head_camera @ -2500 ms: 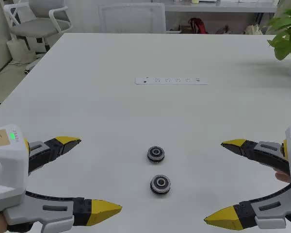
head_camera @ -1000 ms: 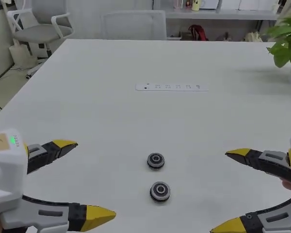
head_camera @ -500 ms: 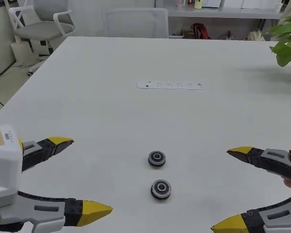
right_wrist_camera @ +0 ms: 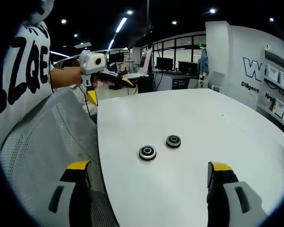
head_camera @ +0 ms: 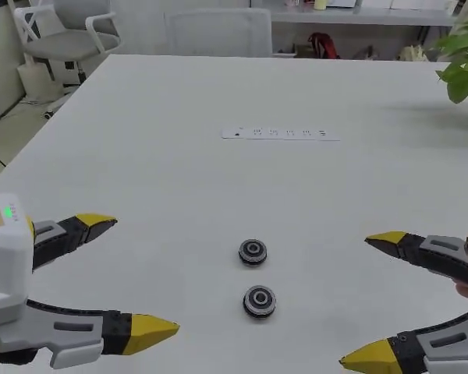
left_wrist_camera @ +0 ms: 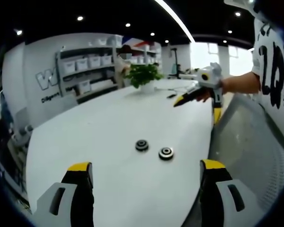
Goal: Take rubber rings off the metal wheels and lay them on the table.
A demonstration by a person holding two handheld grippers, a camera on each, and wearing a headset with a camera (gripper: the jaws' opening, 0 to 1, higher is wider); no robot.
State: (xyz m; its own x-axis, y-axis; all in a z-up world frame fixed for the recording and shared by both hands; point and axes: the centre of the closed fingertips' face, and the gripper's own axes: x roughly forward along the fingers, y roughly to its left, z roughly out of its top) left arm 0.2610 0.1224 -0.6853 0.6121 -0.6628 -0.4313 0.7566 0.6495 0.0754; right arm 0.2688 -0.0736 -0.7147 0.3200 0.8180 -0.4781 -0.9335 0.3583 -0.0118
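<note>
Two small metal wheels with black rubber rings lie flat on the white table, one behind the other: the far wheel (head_camera: 253,252) and the near wheel (head_camera: 259,301). The left gripper view has them as the far wheel (left_wrist_camera: 142,145) and near wheel (left_wrist_camera: 166,153); the right gripper view has the far wheel (right_wrist_camera: 173,141) and near wheel (right_wrist_camera: 147,152). My left gripper (head_camera: 132,274) hovers wide open to their left with nothing between its jaws. To their right my right gripper (head_camera: 373,300) is also wide open and holds nothing. Both are well apart from the wheels.
A white power strip (head_camera: 280,133) lies flush in the table's middle. A potted green plant (head_camera: 463,58) stands at the far right edge. Office chairs (head_camera: 62,35) sit beyond the far edge. The table's near edge (right_wrist_camera: 104,175) runs close to the wheels.
The head camera shifted slightly, so the scene sits a little differently. The left gripper has drifted a bit left. The wheels have not moved.
</note>
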